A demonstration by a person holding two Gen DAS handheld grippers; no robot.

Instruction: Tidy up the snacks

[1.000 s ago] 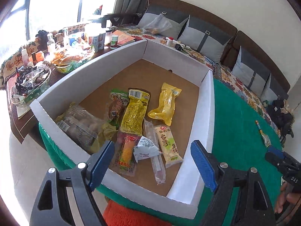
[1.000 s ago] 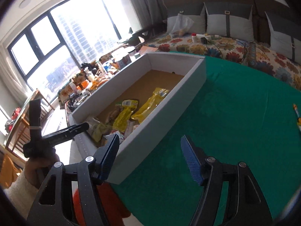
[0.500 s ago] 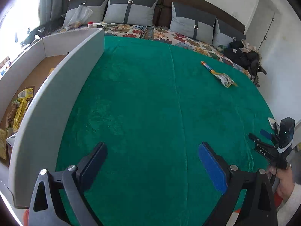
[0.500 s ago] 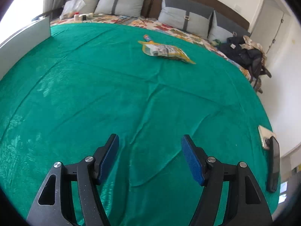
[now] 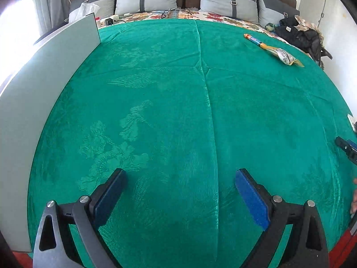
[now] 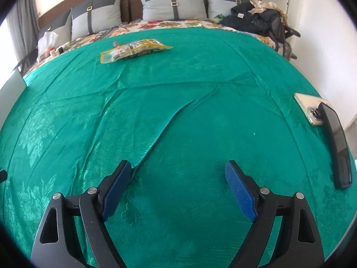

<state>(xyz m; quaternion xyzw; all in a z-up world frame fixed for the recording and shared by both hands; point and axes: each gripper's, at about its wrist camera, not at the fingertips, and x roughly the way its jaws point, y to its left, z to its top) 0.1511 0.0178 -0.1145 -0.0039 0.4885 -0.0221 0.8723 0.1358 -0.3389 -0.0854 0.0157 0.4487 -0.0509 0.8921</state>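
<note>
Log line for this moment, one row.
left gripper open, empty | right gripper opening, empty | snack packet on green cloth

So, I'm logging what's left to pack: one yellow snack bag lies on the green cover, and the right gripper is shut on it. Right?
Not quite. The right gripper holds nothing: its jaws are opening over bare green cover, as the right wrist view shows. The yellow snack bag lies far ahead.

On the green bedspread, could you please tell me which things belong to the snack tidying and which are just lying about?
Part of the job:
- yellow snack packet
- thin snack stick beside it
- white box
- left gripper and right gripper, both empty, the right one's jaws opening

Just lying about:
- two phones
- dark clothes
- pillows
</note>
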